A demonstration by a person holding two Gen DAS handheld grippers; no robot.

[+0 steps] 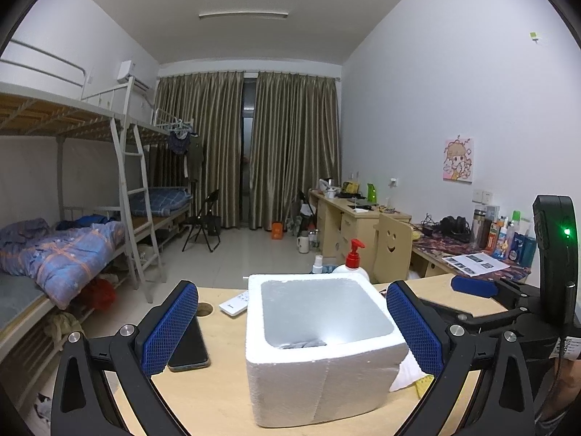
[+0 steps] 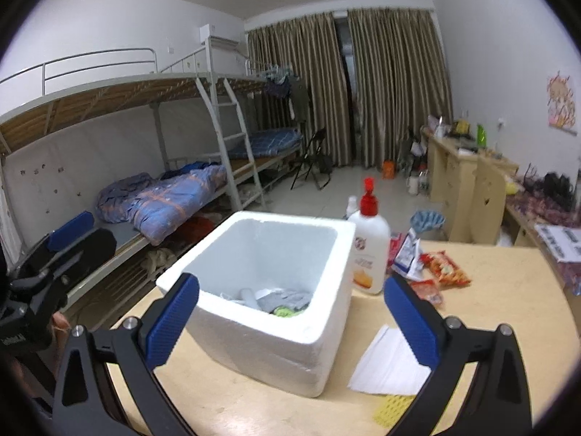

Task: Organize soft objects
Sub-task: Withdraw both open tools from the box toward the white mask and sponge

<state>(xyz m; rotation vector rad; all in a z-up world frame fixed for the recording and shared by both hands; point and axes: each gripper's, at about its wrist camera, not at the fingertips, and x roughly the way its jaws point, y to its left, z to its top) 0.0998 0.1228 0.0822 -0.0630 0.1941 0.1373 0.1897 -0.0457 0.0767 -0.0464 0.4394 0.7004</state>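
Note:
A white foam box stands on the wooden table. In the right wrist view the box holds soft grey and white cloth pieces with a bit of green. My left gripper is open and empty, its blue pads on either side of the box. My right gripper is open and empty, just in front of the box. The right gripper also shows in the left wrist view, beside the box.
A black phone and a white remote lie left of the box. A white pump bottle with a red top, snack packets, a white paper and a yellow mesh piece lie to its right.

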